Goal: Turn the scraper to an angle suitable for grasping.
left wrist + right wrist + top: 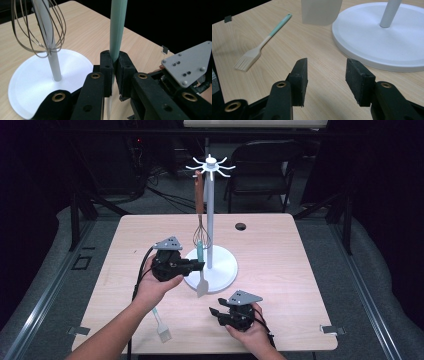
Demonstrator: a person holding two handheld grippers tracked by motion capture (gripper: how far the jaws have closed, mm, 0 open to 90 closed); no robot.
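Observation:
My left gripper (199,265) is shut on the teal handle of a spatula (201,282), whose pale blade hangs just above the table by the stand's white base (222,270). In the left gripper view the pads clamp the teal handle (117,32), which stands upright. A wire whisk (201,232) with a wooden handle hangs from the stand's top hooks (210,166), close to the pole (210,215). My right gripper (214,314) is low near the front edge, open, with nothing between its fingers (325,75). The spatula blade (320,11) hangs ahead of it.
A pastry brush (161,324) with a teal handle lies flat on the wooden table (280,245) at the front left; the brush (262,45) is left of my right jaws. A cable hole (240,226) sits at the back. A chair stands behind the table.

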